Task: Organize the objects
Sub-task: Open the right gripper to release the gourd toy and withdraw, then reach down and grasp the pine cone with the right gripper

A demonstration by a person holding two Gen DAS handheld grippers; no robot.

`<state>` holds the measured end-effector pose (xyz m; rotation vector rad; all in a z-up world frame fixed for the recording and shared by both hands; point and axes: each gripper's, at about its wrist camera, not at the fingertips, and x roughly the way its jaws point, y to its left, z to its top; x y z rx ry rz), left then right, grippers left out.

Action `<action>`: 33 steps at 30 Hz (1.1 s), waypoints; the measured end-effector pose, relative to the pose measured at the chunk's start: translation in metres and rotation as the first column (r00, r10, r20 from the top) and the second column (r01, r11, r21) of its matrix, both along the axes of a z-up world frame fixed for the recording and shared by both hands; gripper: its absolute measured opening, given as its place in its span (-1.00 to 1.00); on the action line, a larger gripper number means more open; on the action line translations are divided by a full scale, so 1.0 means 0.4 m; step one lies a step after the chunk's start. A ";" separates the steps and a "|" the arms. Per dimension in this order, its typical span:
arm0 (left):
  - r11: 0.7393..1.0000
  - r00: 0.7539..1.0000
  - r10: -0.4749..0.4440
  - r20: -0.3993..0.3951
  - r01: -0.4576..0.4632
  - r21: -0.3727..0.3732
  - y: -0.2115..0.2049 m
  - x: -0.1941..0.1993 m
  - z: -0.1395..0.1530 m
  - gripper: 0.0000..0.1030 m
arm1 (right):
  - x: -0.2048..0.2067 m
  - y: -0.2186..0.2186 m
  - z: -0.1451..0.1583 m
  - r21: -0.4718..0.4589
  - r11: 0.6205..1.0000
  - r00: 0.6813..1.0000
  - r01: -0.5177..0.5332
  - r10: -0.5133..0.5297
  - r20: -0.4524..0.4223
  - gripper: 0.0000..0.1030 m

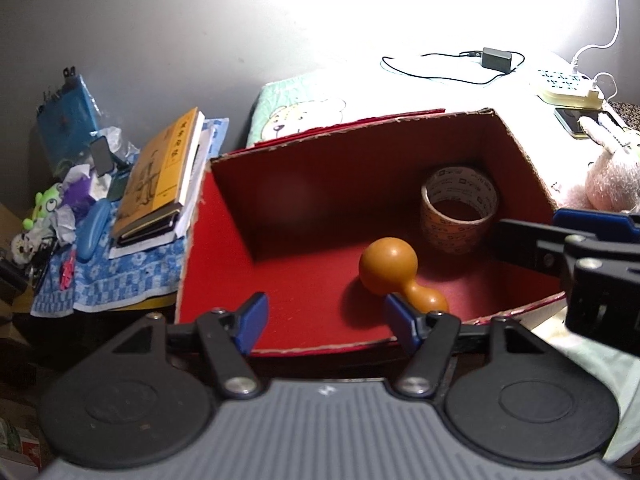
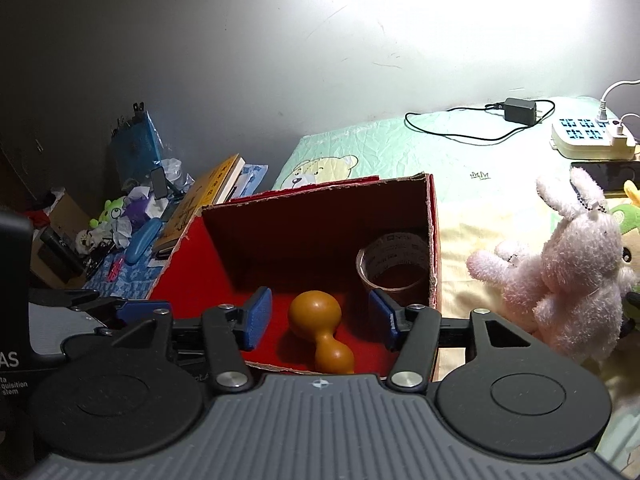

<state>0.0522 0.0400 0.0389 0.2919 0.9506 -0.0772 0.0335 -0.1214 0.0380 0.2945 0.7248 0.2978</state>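
A red cardboard box (image 1: 224,264) (image 2: 188,264) lies open on the bed. On its floor rests an orange gourd-shaped wooden piece (image 1: 388,268) (image 2: 316,316), with a roll of printed tape (image 1: 460,212) (image 2: 396,264) in the far right corner. My left gripper (image 1: 326,314) hovers over the box's near edge, open and holding nothing; its right finger overlaps the gourd's narrow end in the picture. My right gripper (image 2: 320,312) is open too, with the gourd showing between its fingers but lying loose below. Each gripper appears in the other's view, the right one (image 1: 560,240) and the left one (image 2: 132,308).
A pink plush rabbit (image 2: 560,272) (image 1: 608,176) sits right of the box. Books (image 1: 160,176) and small clutter lie on a blue cloth (image 1: 120,280) to the left. A charger (image 2: 520,110), a power strip (image 2: 588,140) and a phone (image 2: 608,172) lie at the back right.
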 end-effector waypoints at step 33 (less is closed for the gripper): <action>0.999 0.996 0.047 -0.072 -0.046 0.006 0.024 -0.119 -0.043 0.45 | -0.100 0.002 -0.071 0.147 0.986 0.978 -0.084 0.110 -0.179 0.15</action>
